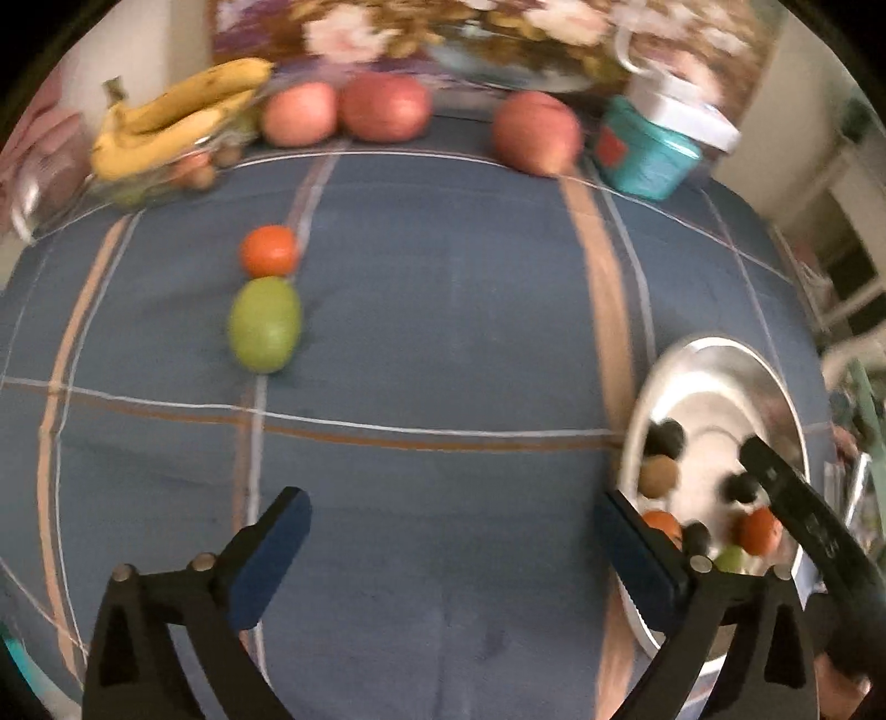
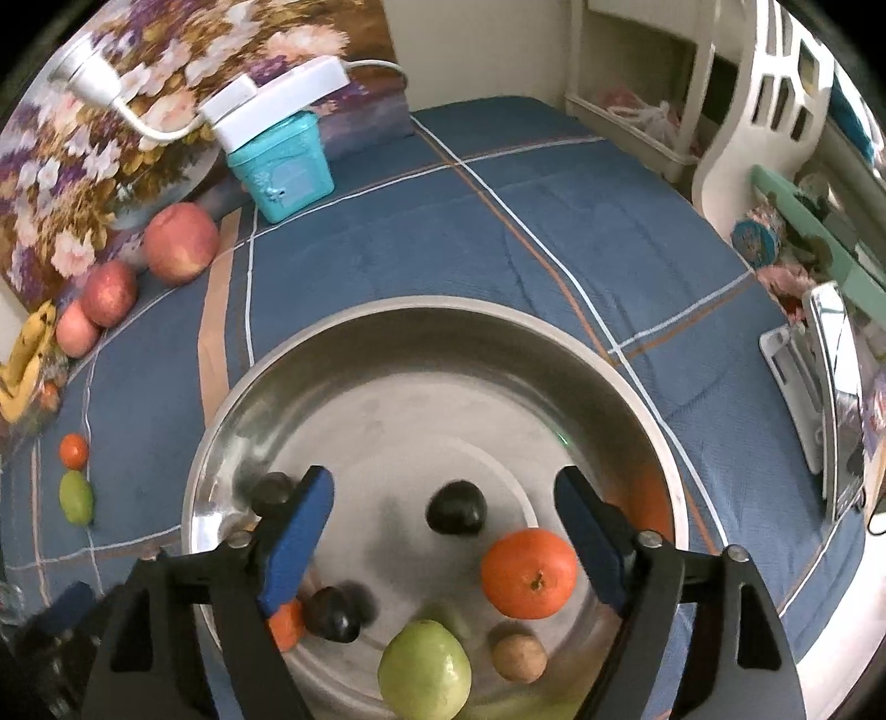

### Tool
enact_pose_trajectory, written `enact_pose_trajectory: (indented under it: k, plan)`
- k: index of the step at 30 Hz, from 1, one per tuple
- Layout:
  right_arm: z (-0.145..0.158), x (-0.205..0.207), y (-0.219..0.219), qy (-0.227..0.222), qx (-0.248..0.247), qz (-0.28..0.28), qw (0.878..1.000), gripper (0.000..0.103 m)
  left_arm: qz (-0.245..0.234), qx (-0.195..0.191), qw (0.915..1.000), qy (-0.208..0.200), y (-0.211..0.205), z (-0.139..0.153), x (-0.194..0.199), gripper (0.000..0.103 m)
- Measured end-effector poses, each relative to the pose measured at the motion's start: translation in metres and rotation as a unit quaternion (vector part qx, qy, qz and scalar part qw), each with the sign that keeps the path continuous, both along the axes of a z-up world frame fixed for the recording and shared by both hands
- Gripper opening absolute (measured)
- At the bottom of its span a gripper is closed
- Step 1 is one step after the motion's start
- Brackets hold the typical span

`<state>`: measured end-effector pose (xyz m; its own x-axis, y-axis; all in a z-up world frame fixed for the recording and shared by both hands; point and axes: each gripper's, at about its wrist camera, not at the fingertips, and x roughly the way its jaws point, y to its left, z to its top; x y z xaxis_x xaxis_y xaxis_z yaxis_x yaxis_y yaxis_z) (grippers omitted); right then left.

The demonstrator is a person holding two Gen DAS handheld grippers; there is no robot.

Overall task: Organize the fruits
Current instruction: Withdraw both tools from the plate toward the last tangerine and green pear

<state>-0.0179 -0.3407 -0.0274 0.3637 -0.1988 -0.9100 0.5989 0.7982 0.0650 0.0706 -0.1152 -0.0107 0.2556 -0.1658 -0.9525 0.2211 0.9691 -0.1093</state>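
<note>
Both hand-held grippers are hanging released and empty: the right hand-held gripper (image 2: 443,531) is hovering over the steel basin (image 2: 387,315), the left hand-held gripper (image 1: 451,545) is waiting just left of that basin, over the blue plaid bed cover (image 1: 443,332).

Inside the basin a green guava (image 2: 425,670), a walnut-like brown fruit (image 2: 519,658), a tangerine (image 2: 529,572) and dark plums (image 2: 457,508) are already lying, so the sorting looks partly done.

Farther left of the basin, a second guava (image 1: 266,324) and a small tangerine (image 1: 269,250) are touching each other on the cover, probably next in line. Beyond the basin, three apples (image 1: 385,106) are sitting along the floral painting (image 1: 387,27), with bananas (image 1: 177,111) in a glass dish at far left. A teal box (image 1: 648,149) is standing behind the basin; nothing is blocking the reach.
</note>
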Motion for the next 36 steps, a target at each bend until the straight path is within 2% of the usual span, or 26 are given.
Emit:
enact_pose_trajectory:
  k: [1, 2, 11, 15, 17, 20, 25, 32, 36]
  plan:
    - [-0.001, 0.001, 0.002, 0.0, -0.003, 0.004, 1.0, 0.093, 0.009, 0.005, 0.9999, -0.003, 0.004, 0.0, 0.002, 0.103]
    - [-0.001, 0.001, 0.004, -0.003, -0.005, 0.008, 1.0, 0.094, 0.017, 0.012, 0.9997, -0.01, 0.008, 0.0, 0.004, 0.103]
    - [0.004, 0.015, 0.033, -0.042, 0.014, 0.07, 0.997, 0.094, 0.043, 0.041, 0.9974, -0.039, 0.031, 0.006, 0.018, 0.103]
    - [0.01, 0.024, 0.056, -0.05, 0.009, 0.099, 0.994, 0.094, 0.082, 0.105, 0.9892, -0.06, 0.051, 0.01, 0.031, 0.103]
    - [0.012, 0.028, 0.069, -0.054, 0.006, 0.117, 0.992, 0.094, 0.102, 0.119, 0.9854, -0.066, 0.064, 0.013, 0.036, 0.103]
    - [0.018, 0.036, 0.092, -0.061, 0.001, 0.151, 0.987, 0.094, 0.135, 0.125, 0.9809, -0.064, 0.084, 0.014, 0.043, 0.103]
    - [0.022, 0.042, 0.126, -0.066, -0.01, 0.19, 0.98, 0.094, 0.179, 0.123, 0.9756, -0.03, 0.111, 0.013, 0.051, 0.103]
    - [0.019, 0.05, 0.161, -0.055, -0.016, 0.238, 0.97, 0.094, 0.208, 0.135, 0.9685, -0.019, 0.139, 0.017, 0.056, 0.103]
    - [0.019, 0.05, 0.172, -0.058, -0.035, 0.253, 0.965, 0.094, 0.201, 0.127, 0.9706, -0.037, 0.149, 0.02, 0.057, 0.103]
